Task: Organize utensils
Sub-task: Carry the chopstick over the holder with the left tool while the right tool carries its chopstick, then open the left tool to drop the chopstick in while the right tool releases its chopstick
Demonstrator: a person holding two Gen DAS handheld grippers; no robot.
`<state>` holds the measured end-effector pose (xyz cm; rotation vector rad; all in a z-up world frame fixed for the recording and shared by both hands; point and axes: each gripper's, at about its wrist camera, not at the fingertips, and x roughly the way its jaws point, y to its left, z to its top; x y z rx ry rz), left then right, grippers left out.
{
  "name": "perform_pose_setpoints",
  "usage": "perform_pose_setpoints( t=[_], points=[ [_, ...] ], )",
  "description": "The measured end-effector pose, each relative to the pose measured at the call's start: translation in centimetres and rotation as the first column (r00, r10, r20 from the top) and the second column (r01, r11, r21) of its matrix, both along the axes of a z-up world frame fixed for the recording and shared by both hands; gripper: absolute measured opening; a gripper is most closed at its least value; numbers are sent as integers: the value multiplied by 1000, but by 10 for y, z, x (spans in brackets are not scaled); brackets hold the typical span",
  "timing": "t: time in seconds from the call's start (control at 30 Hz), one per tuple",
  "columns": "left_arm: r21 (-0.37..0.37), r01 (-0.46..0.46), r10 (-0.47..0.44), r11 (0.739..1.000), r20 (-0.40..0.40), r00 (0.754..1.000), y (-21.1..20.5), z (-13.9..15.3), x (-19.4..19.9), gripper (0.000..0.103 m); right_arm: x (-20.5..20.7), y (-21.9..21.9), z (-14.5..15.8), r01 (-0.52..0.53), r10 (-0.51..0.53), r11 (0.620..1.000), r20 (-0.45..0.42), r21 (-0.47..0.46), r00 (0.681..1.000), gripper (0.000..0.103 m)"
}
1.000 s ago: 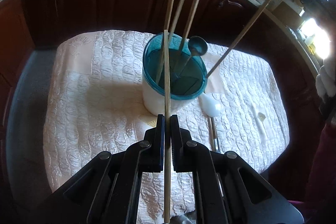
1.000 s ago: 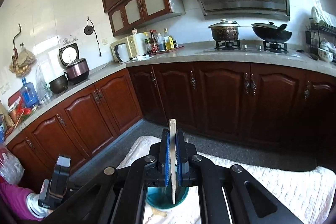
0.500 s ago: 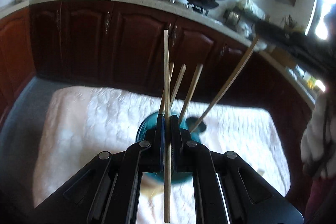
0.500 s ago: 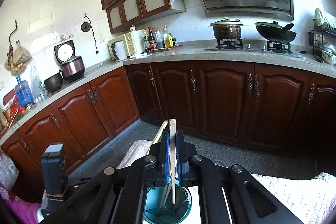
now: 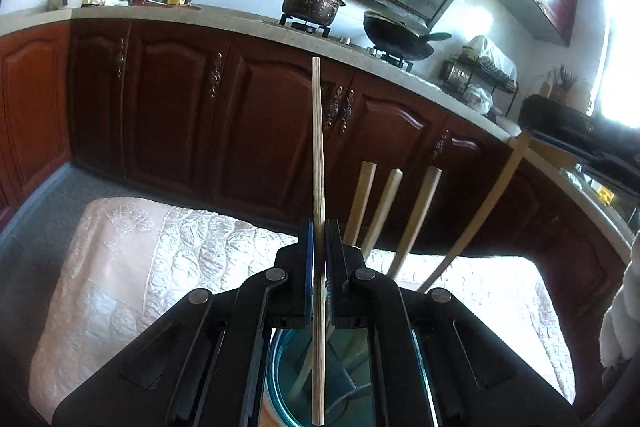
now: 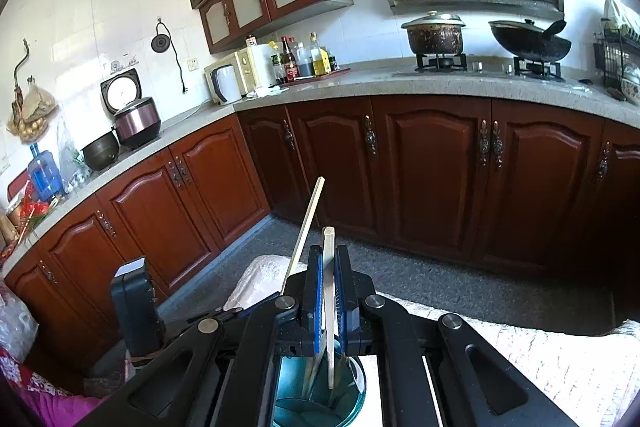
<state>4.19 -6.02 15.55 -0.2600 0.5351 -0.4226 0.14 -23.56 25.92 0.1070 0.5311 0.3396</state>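
My left gripper (image 5: 317, 229) is shut on a pale wooden chopstick (image 5: 317, 147) that stands upright, its lower end over the mouth of the teal-rimmed cup (image 5: 348, 359). Three more chopsticks (image 5: 394, 207) stand in that cup, and a fourth (image 5: 492, 199) leans in from the right. In the right wrist view my right gripper (image 6: 329, 253) is shut on a chopstick (image 6: 329, 239) whose lower end hangs over the same cup (image 6: 320, 411). The left gripper's chopstick (image 6: 306, 227) slants up just to its left. The cup's base is hidden by the grippers.
The cup stands on a table under a white quilted cloth (image 5: 140, 287). Dark wooden cabinets (image 6: 432, 171) and a stone counter with a pot (image 6: 434, 33) and a wok lie beyond a strip of grey floor. A pink sleeve (image 6: 36, 399) shows at lower left.
The left gripper has tilted up from looking down on the cup to facing the cabinets, with the cup now beneath it. The right gripper has sunk closer to the cup. Both stay shut.
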Motion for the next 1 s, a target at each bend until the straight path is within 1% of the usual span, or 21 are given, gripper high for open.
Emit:
perform_pose_setpoints(
  t=[0.23, 0.43, 0.57, 0.7, 0.8, 1.0],
  points=[
    [-7, -17, 17, 1000, 32, 999, -4, -13, 1, 4, 6, 5, -13, -30, 30, 999, -30, -25, 999, 5],
    [28, -21, 20, 999, 38, 999, -12, -27, -5, 4, 12, 2, -23, -46, 45, 999, -64, -22, 997, 5],
    [35, -25, 23, 999, 36, 999, -13, -34, -10, 4, 16, 1, -30, -46, 45, 999, -83, -14, 996, 5],
    [66, -23, 18, 998, 64, 998, -14, -36, -20, 4, 17, 3, -35, -52, 50, 999, -95, -17, 994, 5],
    [61, -17, 13, 998, 58, 998, -11, -36, -25, 5, 17, 3, -37, -53, 51, 998, -103, -18, 993, 5],
    [94, 11, -15, 996, 45, 999, -10, -38, -38, 4, 17, 2, -42, -53, 51, 999, -118, -13, 992, 5]
  ],
)
